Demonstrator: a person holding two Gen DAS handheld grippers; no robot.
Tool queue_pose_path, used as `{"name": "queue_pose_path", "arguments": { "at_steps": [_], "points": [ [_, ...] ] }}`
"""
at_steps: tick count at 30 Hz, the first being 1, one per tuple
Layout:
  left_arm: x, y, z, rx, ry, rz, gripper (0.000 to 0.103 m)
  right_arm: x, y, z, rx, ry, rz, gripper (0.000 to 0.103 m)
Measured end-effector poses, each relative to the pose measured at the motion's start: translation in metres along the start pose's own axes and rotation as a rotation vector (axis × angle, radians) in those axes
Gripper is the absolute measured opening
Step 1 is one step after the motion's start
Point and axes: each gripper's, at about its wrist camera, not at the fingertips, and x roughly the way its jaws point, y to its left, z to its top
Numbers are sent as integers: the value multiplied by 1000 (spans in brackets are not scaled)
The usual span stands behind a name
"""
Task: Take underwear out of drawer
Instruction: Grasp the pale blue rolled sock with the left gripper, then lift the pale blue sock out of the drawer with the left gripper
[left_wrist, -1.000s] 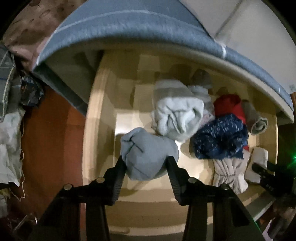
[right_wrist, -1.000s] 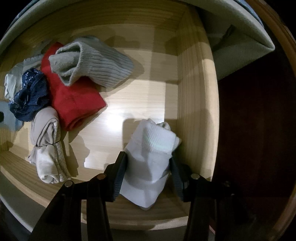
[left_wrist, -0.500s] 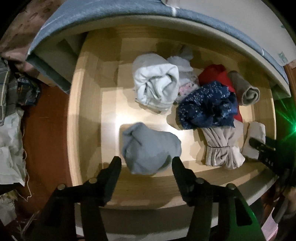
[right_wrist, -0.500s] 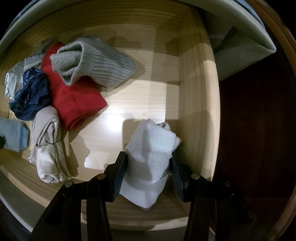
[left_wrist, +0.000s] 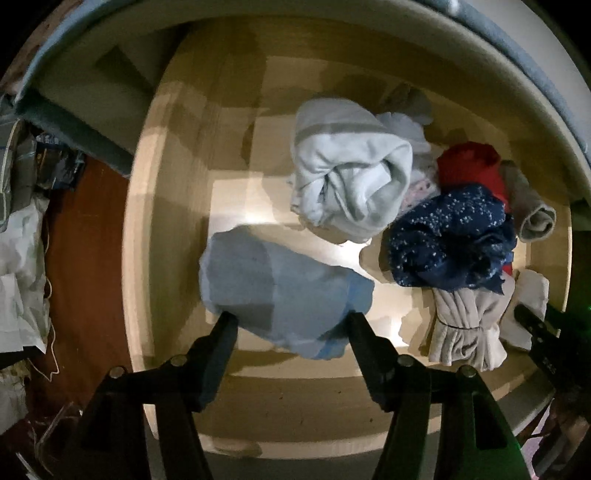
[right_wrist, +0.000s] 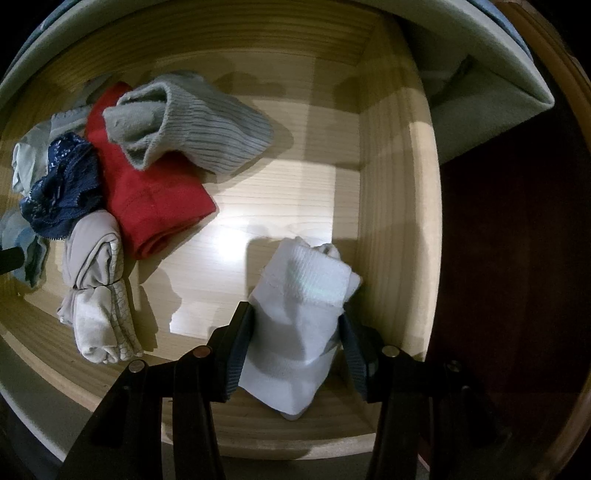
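Observation:
A wooden drawer (left_wrist: 136, 240) holds several rolled garments. A light blue bundle (left_wrist: 280, 284) lies on the drawer floor near the front. My left gripper (left_wrist: 290, 321) points down over it, its jaws opening, with the near end of the bundle between the fingertips and no visible squeeze. At the drawer's right wall (right_wrist: 395, 221), my right gripper (right_wrist: 295, 325) is shut on a folded white garment (right_wrist: 303, 306), both pads pressing its sides. The same white garment (left_wrist: 532, 291) shows at the right edge of the left wrist view.
A pale blue-white roll (left_wrist: 351, 177), a navy dotted piece (left_wrist: 447, 240), a red piece (right_wrist: 147, 195), a grey ribbed sock (right_wrist: 207, 122) and a beige roll (right_wrist: 96, 295) crowd the drawer's middle. Bare drawer floor (right_wrist: 266, 206) lies between them and the white garment. Clutter (left_wrist: 22, 229) sits on the floor left of the drawer.
My left gripper let go of the light blue bundle and its jaws spread; the bundle now lies looser on the drawer floor, and the gripper has come closer again. The right gripper has not moved.

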Motion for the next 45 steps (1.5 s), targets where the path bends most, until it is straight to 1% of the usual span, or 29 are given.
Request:
{"name": "queue_pose_path", "arguments": {
  "at_steps": [5,9,11,14,19,20,24,25,26,27,29,31,35,43,45],
  "points": [
    [-1,-9,8,38,0,24,65,1,1,1,-6,0,6,46],
    [0,-11,24,-8,-6,10,66,0,4,1,-11,0,9,46],
    [3,-8,32,-21,-2,9,68,0,4,1,-9,1,8,46],
    [10,-11,39,-10,8,37,69,-1,5,1,-8,0,9,46],
    [14,-19,46,-9,-3,85,71,-2,9,0,-10,0,10,46],
    [15,-22,48,-6,-4,104,71,-3,9,0,-11,0,10,46],
    [18,-29,53,-9,-26,128,71,-3,10,0,-9,2,10,46],
    [17,-29,53,-7,-23,131,69,-3,11,0,-9,2,9,46],
    [18,-30,54,1,-15,142,64,-3,11,0,-7,3,10,46],
    [18,-31,55,6,-15,147,63,-3,11,0,-6,4,9,46],
    [16,-32,54,14,-11,146,58,-4,13,0,-3,5,10,47],
    [22,-36,49,21,-13,150,56,-4,11,0,-7,7,8,46],
    [21,-36,48,4,-9,124,49,-4,13,3,-10,14,0,46],
    [18,-37,41,7,13,92,47,1,18,5,-17,23,-5,47],
    [17,-37,38,4,25,73,47,3,19,5,-22,23,-9,46]
  ]
}}
